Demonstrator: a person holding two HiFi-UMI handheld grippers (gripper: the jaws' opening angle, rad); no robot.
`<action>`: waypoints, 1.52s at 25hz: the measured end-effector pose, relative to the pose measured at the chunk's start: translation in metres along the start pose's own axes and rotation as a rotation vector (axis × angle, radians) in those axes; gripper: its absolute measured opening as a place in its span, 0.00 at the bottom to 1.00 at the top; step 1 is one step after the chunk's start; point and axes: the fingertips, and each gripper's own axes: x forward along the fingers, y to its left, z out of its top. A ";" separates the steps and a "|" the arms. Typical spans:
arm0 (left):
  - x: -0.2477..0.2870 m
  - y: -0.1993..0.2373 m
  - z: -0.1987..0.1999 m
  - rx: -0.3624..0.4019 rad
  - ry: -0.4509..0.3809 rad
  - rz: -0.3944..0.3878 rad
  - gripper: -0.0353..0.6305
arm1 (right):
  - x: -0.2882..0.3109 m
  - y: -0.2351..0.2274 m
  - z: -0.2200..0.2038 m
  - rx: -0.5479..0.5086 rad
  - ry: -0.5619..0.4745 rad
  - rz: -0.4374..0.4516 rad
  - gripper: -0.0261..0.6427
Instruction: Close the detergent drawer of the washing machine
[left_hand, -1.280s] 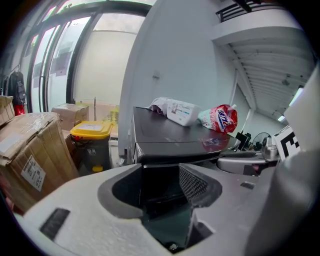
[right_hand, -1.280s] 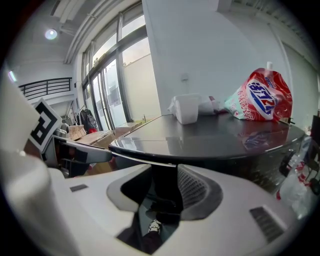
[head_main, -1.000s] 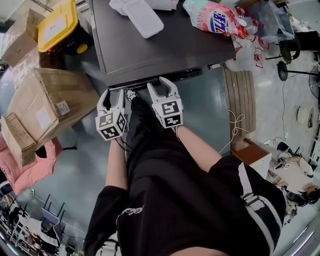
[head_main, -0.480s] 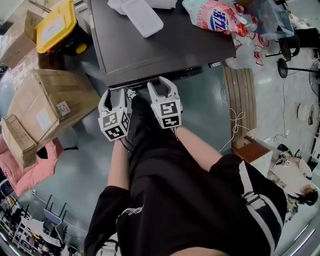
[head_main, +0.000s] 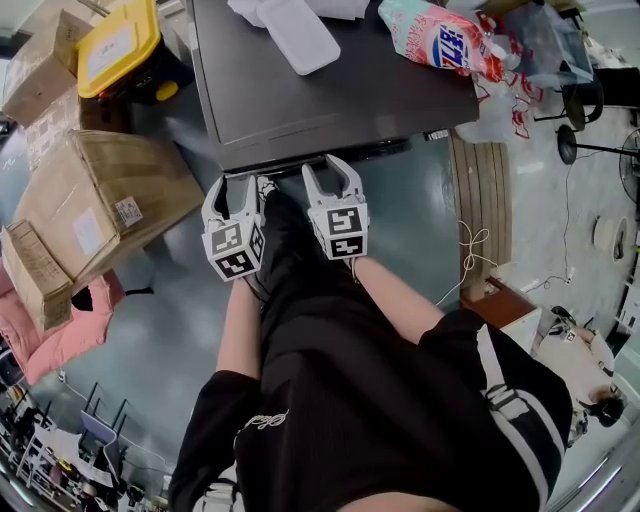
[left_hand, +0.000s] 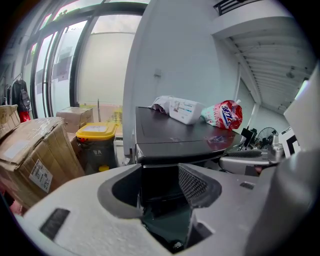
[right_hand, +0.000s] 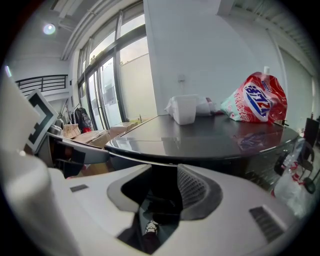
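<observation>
The washing machine (head_main: 330, 90) is a dark grey box seen from above, its front edge facing me. The detergent drawer cannot be made out: the lid's overhang hides the front panel in the head view. My left gripper (head_main: 233, 188) stands open just before the front's left end, nothing between its jaws. My right gripper (head_main: 330, 172) is open too, beside it toward the middle, its tips at the lid's edge. In the left gripper view the left gripper (left_hand: 160, 187) frames the machine's dark front. In the right gripper view the right gripper (right_hand: 155, 192) frames the shadow under the lid.
On the lid lie a detergent bag (head_main: 440, 40) and a white container (head_main: 295, 35). A cardboard box (head_main: 90, 210) and a yellow-lidded bin (head_main: 115, 50) stand at the left. A wooden pallet (head_main: 485, 200) and a loose cable (head_main: 468, 255) are at the right.
</observation>
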 end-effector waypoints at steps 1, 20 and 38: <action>0.000 0.000 0.000 0.000 -0.001 0.001 0.40 | 0.000 0.000 -0.001 -0.001 0.002 -0.003 0.26; 0.002 0.000 0.002 0.004 0.015 0.018 0.40 | 0.003 -0.002 0.000 -0.006 0.019 -0.025 0.26; 0.006 0.001 0.004 -0.029 0.052 0.032 0.41 | 0.004 -0.006 -0.002 0.028 0.036 -0.094 0.26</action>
